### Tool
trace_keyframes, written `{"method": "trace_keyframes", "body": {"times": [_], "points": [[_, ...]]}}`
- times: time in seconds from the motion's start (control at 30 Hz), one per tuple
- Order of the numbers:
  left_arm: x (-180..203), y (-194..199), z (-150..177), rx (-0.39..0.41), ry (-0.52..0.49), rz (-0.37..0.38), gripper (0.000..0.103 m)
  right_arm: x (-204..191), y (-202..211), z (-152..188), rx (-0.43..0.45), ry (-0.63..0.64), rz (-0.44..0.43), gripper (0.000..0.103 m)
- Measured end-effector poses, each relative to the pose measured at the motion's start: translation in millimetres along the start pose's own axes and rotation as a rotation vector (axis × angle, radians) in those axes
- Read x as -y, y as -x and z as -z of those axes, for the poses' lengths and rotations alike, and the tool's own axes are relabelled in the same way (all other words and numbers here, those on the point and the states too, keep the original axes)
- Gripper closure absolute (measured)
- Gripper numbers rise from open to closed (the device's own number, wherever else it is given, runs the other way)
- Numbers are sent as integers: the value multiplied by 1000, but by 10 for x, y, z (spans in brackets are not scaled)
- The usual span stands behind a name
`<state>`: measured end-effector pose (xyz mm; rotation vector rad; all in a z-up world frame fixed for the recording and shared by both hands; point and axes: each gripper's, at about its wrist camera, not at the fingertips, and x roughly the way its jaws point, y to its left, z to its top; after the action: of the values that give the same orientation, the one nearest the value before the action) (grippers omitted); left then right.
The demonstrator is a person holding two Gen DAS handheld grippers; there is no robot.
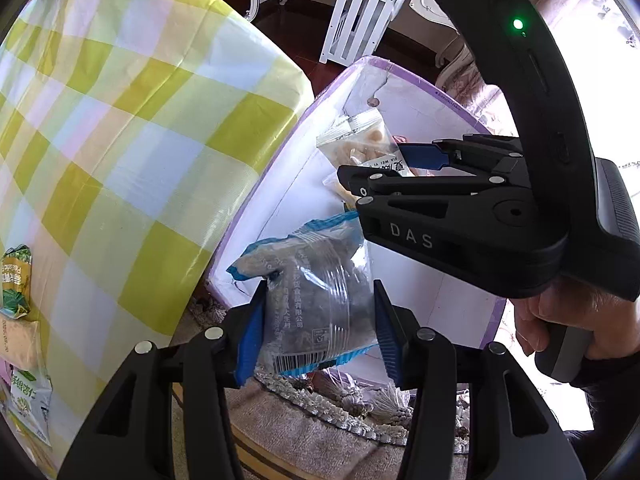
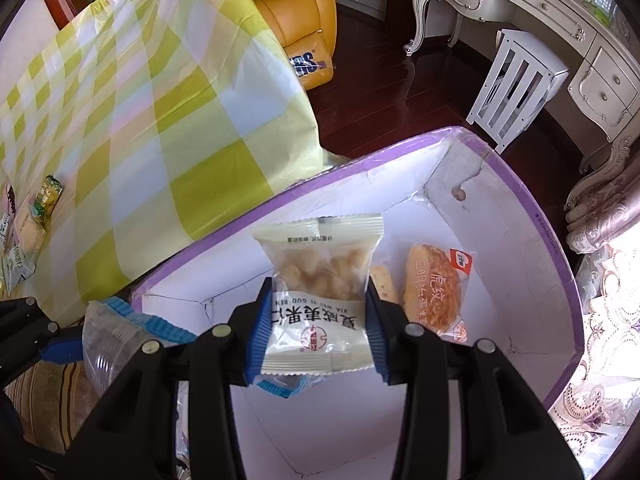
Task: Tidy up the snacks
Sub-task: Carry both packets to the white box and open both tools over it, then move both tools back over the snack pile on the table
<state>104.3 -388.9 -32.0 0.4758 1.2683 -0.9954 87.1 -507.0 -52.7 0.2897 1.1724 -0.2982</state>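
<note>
Beside the check-clothed worktop [image 2: 168, 120], a purple-rimmed white cardboard box [image 2: 400, 148] waits. Left gripper [image 1: 318, 332] fingers clamp a blue-edged clear snack packet [image 1: 316, 296]; right gripper [image 2: 318, 320] fingers clamp a white nut packet [image 2: 320, 280] over the box. Risk: the left packet hangs at the rim, so early release could drop it outside.

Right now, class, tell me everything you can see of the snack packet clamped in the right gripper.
The white packet is a small sealed pillow pouch of glossy plastic with crimped, zigzag ends. Its clear upper window shows pale golden chunks; the white lower half carries dark characters and a red round seal. The right gripper pinches its two sides between blue ribbed pads. It hangs over the purple-rimmed box, touching nothing else visible.
</note>
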Motion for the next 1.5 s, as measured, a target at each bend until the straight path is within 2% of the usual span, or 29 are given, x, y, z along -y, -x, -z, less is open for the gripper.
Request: {"method": "trace_keyframes", "body": {"times": [0.23, 0.3, 0.4, 0.57, 0.67, 0.97, 1.07, 1.5], "points": [[-28, -50, -43, -11, 21, 7, 52, 34, -48, 10, -12, -7, -3, 58], [-35, -37, -46, -3, 25, 10, 40, 23, -47, 7, -12, -4, -3, 54], [-49, 7, -31, 11, 31, 5, 38, 7, -17, 1, -1, -2, -2, 46], [-76, 121, 1, 55, 37, -8, 35, -41, 70, -38, 24, 4, -10, 33], [-123, 182, 13, 85, 55, -25, 32, -89, 139, -69, 43, 5, -18, 29], [-470, 477, 190, 182, 163, -87, 29, -206, 372, -159, 112, -42, -50, 27], [-604, 618, 284, 219, 203, -104, 28, -337, 427, -186, 127, -53, -76, 27], [-1200, 1263, 905, 379, 391, -143, 24, -1371, 574, -243, 123, 96, -123, 27]]}}
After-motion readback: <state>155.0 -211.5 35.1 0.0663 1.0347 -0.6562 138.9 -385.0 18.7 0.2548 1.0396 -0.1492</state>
